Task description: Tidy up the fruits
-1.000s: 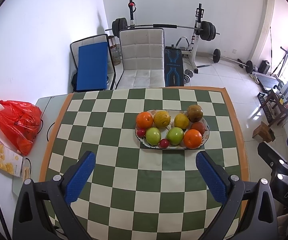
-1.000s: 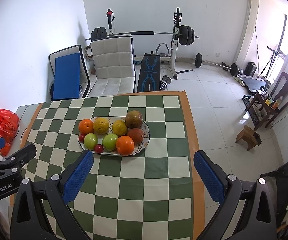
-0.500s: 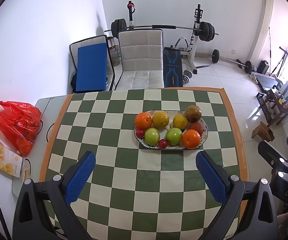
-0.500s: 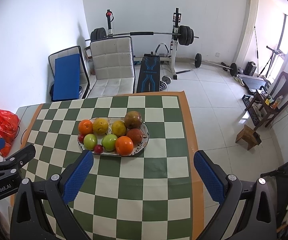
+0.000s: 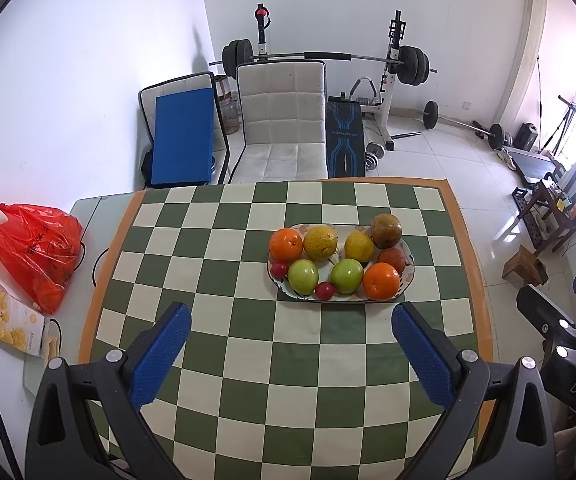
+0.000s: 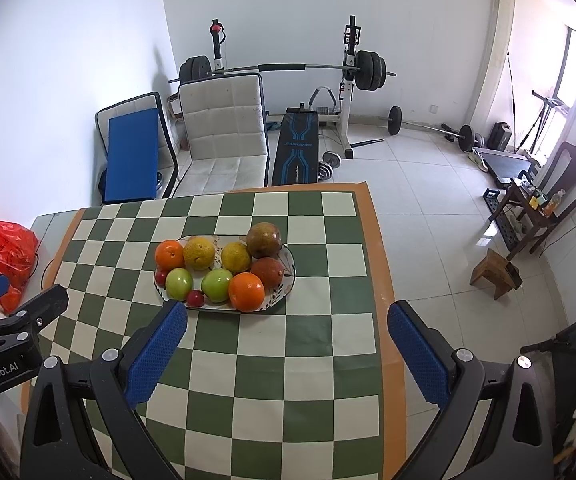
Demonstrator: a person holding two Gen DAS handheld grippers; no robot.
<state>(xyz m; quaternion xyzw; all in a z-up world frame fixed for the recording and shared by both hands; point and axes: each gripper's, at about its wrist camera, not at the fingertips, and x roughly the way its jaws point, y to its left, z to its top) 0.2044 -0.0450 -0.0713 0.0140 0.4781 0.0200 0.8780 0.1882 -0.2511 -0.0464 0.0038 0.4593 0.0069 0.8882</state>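
Hovering above the green-and-white checkered tablecloth, the left gripper has its blue-padded jaws spread wide and holds nothing. The right gripper is the same, jaws wide apart and empty.

In the left wrist view, the oval white patterned plate piled with fruit sits just above the gap between the jaws, a little right of frame centre, its long axis running left to right across the frame. In the right wrist view the plate lies left of centre, its near rim touching the tip of the left-hand blue pad in the frame, though the height gap between them cannot be told.

Both grippers look about equally near. Nearest the jaws along the front row are two green apples, two small red fruits and an orange; the left gripper seems better lined up on them.
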